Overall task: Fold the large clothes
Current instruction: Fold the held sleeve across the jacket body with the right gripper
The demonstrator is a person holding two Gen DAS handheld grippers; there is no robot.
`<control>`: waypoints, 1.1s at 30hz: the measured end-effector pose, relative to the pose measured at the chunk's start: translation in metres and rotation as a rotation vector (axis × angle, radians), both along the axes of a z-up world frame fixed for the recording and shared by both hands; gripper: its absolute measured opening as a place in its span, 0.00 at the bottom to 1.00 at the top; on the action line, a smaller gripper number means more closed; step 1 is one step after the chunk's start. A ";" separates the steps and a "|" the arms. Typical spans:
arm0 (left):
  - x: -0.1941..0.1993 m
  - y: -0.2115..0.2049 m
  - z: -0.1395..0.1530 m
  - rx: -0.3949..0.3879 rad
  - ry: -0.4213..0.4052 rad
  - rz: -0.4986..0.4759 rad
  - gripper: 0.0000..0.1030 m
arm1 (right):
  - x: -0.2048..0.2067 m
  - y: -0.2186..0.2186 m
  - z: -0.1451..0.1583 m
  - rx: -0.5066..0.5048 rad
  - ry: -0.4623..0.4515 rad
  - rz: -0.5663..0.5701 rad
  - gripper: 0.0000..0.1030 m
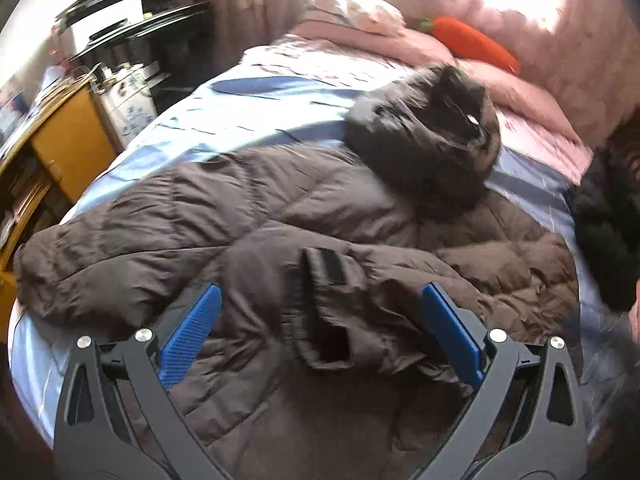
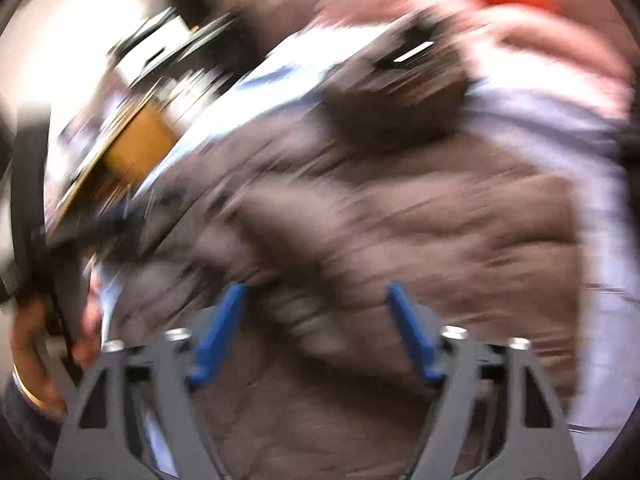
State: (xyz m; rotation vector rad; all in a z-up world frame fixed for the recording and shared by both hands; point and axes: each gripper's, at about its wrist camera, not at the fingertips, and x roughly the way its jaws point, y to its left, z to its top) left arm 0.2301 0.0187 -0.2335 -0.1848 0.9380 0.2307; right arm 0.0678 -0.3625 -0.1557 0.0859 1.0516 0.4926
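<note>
Both grippers stood open over my brown puffer jacket (image 1: 280,208): the left gripper (image 1: 320,320) spread wide above a sleeve cuff (image 1: 320,320), the right gripper (image 2: 316,320) gaping and holding nothing. Farther off, the hood (image 1: 432,132) lay mid-bed (image 1: 240,104), short of the pillow (image 1: 352,12) at the head edge.

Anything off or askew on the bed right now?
Nothing damaged or spilled. The brown jacket lies rumpled and slanted across the bed, hood bunched up, one sleeve flopped over the body. A black garment sits crumpled at the bed's edge. The right wrist view is too blurred to judge.
</note>
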 end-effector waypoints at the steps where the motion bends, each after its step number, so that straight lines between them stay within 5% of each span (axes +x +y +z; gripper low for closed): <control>1: 0.005 -0.009 -0.008 -0.004 0.011 -0.031 0.98 | 0.009 -0.023 0.009 -0.011 -0.028 -0.101 0.46; 4: 0.020 -0.036 -0.045 -0.009 0.064 -0.125 0.98 | 0.034 -0.079 0.004 0.024 0.026 -0.334 0.37; 8: 0.037 -0.050 -0.110 0.030 0.254 -0.142 0.98 | 0.061 -0.070 -0.050 -0.092 0.150 -0.339 0.37; 11: 0.039 -0.047 -0.126 0.015 0.263 -0.142 0.98 | 0.089 -0.057 -0.102 -0.209 0.154 -0.380 0.32; 16: 0.046 -0.058 -0.131 0.023 0.259 -0.152 0.98 | 0.128 -0.052 -0.139 -0.231 0.093 -0.480 0.31; 19: 0.046 -0.054 -0.125 -0.005 0.263 -0.144 0.98 | 0.126 -0.040 -0.126 -0.332 0.133 -0.428 0.32; 22: 0.044 -0.036 -0.101 -0.043 0.202 -0.068 0.98 | 0.088 -0.062 -0.081 -0.197 0.078 -0.414 0.34; 23: 0.044 -0.035 -0.096 -0.035 0.189 -0.054 0.98 | 0.074 -0.066 -0.070 -0.248 0.066 -0.396 0.36; 25: 0.044 -0.037 -0.095 0.004 0.210 -0.048 0.98 | 0.058 -0.076 -0.087 -0.401 0.173 -0.366 0.48; 26: 0.044 -0.040 -0.095 0.009 0.233 -0.064 0.98 | 0.044 -0.083 -0.115 -0.479 0.346 -0.287 0.48; 27: 0.042 -0.043 -0.093 -0.002 0.234 -0.080 0.98 | 0.030 -0.090 -0.116 -0.491 0.362 -0.267 0.45; 29: 0.039 -0.043 -0.084 -0.025 0.210 -0.097 0.98 | -0.009 -0.114 -0.084 -0.458 0.241 -0.343 0.55; 31: 0.029 -0.044 -0.070 -0.039 0.186 -0.125 0.98 | -0.046 -0.141 -0.068 -0.388 0.220 -0.432 0.97; 33: 0.025 -0.051 -0.060 -0.023 0.176 -0.148 0.98 | -0.081 -0.164 -0.081 -0.275 0.337 -0.468 0.99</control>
